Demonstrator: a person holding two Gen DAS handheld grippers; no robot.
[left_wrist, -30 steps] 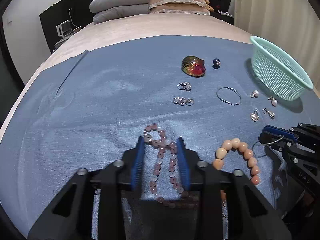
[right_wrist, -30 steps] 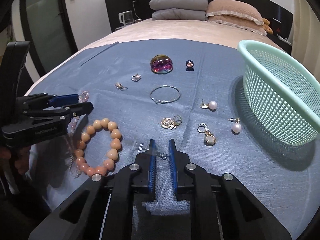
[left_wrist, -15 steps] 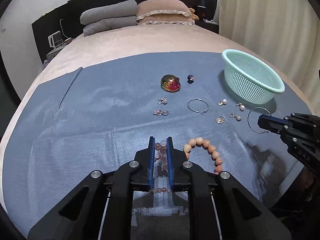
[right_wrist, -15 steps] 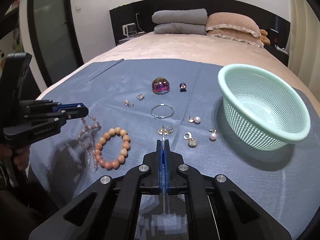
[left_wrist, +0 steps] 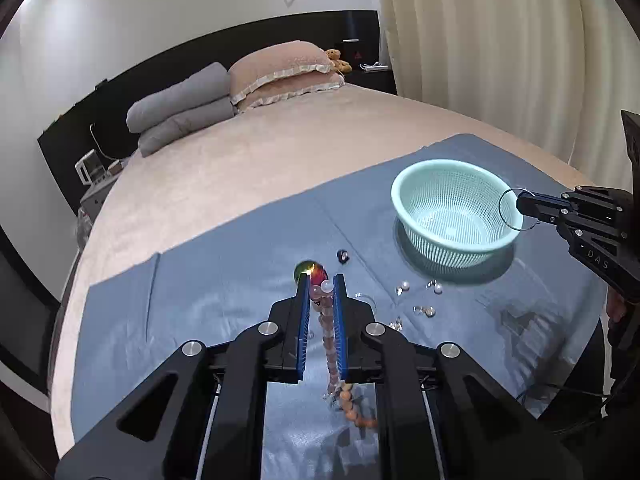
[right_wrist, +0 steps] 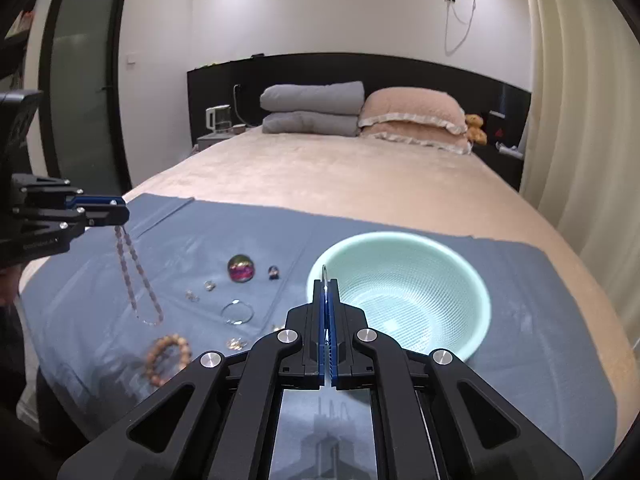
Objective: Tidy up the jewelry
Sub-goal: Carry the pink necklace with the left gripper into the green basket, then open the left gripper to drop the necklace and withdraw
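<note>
Mint-green basket (right_wrist: 400, 292) is the landmark: right gripper (right_wrist: 328, 280), fingers pinched on a thin wire hoop (left_wrist: 510, 210), hovers at its rim. Left gripper (left_wrist: 322, 280) clamps a dangling pink bead necklace (right_wrist: 138, 276) well left; swinging could snag it outside.

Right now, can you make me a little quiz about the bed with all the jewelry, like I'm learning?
1. True or false: the basket has jewelry in it.
2. What hangs from the left gripper? A) bead necklace B) pearl earring C) glass ball
3. What does the right gripper hold?

Key:
1. False, it looks empty.
2. A.
3. A thin wire hoop, right by the basket's rim.
</note>
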